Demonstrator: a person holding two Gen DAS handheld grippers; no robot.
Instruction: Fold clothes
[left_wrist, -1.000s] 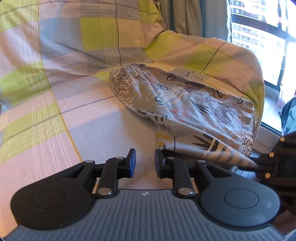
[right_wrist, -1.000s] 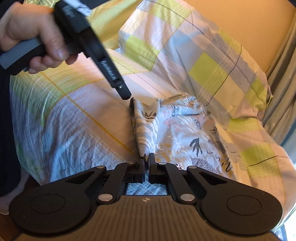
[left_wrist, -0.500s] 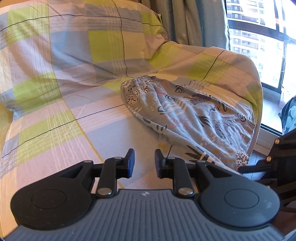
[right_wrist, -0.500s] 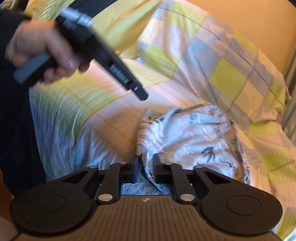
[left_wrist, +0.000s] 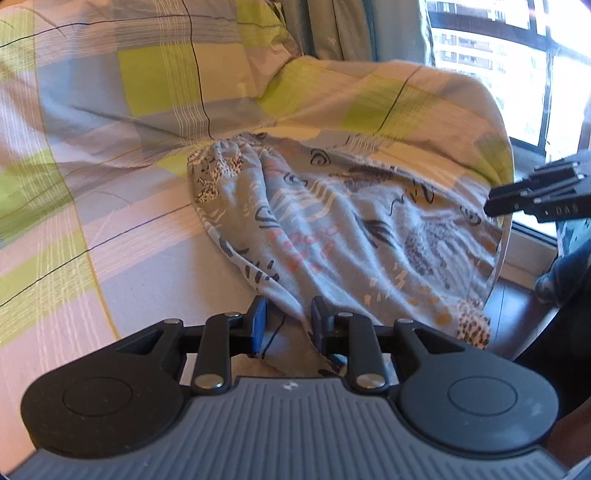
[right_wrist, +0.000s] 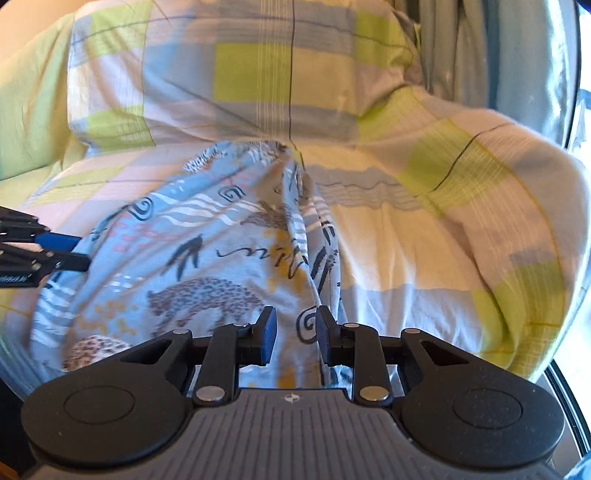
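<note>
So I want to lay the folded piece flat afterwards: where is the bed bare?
Bare checked sheet lies left of the grey animal-print garment, up to the checked pillow. In the right wrist view, more free sheet sits right of the garment. The near edge is crowded: both tools hover open there.

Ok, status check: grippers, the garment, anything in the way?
Left gripper open, near edge of patterned garment between its fingers. Right gripper open over the cloth. Garment rumpled, unfolded on checked bedsheet. Nothing blocking.

Each gripper (left_wrist: 286, 325) is matte black, with blue-faced fingers (left_wrist: 258, 325), silver pivot screws (left_wrist: 208, 381), round side housings and a ribbed grey body (left_wrist: 291, 435).
</note>
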